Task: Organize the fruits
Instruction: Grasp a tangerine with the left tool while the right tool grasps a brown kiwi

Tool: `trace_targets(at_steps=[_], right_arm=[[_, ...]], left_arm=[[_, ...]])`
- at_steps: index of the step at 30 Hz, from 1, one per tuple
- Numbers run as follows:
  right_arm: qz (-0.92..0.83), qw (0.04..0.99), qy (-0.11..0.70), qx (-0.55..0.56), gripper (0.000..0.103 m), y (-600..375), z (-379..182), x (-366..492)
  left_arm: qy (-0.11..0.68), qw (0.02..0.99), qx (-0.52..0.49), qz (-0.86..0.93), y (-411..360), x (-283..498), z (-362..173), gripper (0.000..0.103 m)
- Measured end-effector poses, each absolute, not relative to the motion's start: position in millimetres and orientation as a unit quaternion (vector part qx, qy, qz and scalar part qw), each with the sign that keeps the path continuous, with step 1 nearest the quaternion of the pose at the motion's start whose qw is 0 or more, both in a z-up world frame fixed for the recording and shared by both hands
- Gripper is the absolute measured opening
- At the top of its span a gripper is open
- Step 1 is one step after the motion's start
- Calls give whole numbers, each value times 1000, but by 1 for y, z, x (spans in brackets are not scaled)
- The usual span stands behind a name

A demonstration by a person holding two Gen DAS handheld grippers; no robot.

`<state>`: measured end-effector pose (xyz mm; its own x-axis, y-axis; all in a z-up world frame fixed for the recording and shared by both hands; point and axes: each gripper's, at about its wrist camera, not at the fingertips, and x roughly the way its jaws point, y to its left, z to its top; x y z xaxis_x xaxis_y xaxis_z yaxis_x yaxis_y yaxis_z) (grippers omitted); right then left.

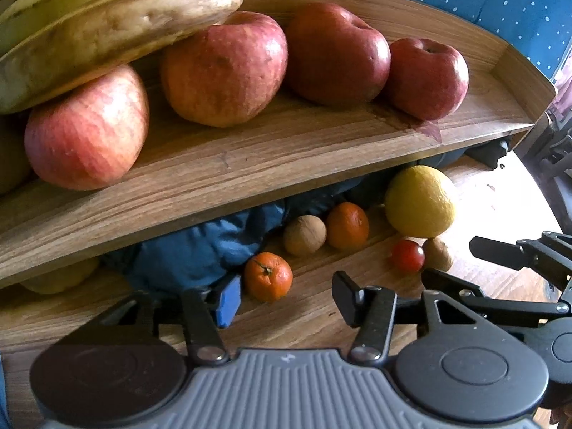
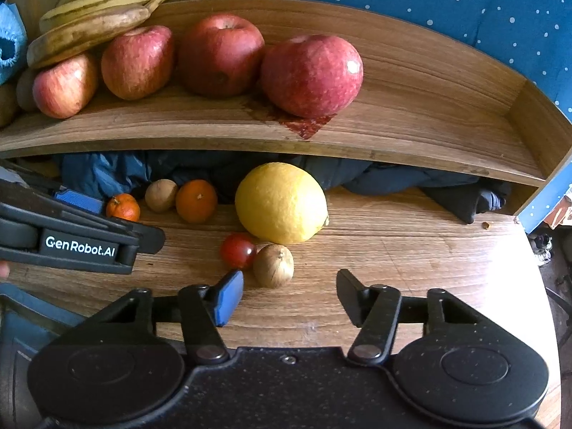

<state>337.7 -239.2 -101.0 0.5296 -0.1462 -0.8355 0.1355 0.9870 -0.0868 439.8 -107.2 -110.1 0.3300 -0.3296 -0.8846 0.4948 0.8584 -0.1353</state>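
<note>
fingers of the left gripper [image 1: 286, 295] and right gripper [image 2: 289, 296] are spread wide and hold nothing, above the wooden table [image 2: 411, 250]. four red apples [image 2: 311, 75] and bananas [image 2: 96, 7] sit on the raised shelf [image 2: 429, 132]; lemon [image 2: 280, 203], tomato [image 2: 237, 250], two tangerines [image 2: 196, 201] and nuts [image 2: 273, 266] lie below.

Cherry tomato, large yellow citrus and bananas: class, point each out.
cherry tomato [image 2: 237, 250]: right wrist view, middle of its red skin.
large yellow citrus [image 2: 280, 203]: right wrist view, centre of its rind.
bananas [image 2: 96, 25]: right wrist view, middle of the bunch.
</note>
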Motion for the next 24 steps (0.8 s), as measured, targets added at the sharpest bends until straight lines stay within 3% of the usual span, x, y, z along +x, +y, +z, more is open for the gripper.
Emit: trace_targets(at_steps=[16, 20, 24], right_arm=[[-66, 872, 486, 1, 47, -236, -111, 350], [-61, 872, 486, 2, 45, -234, -111, 352], [-58, 873, 485, 4, 44, -238, -112, 350]], left_arm=[[517, 815, 78, -249, -106, 442, -110, 51], [518, 814, 76, -251, -104, 442, -109, 41], [517, 814, 76, -253, -103, 442, -108, 38]])
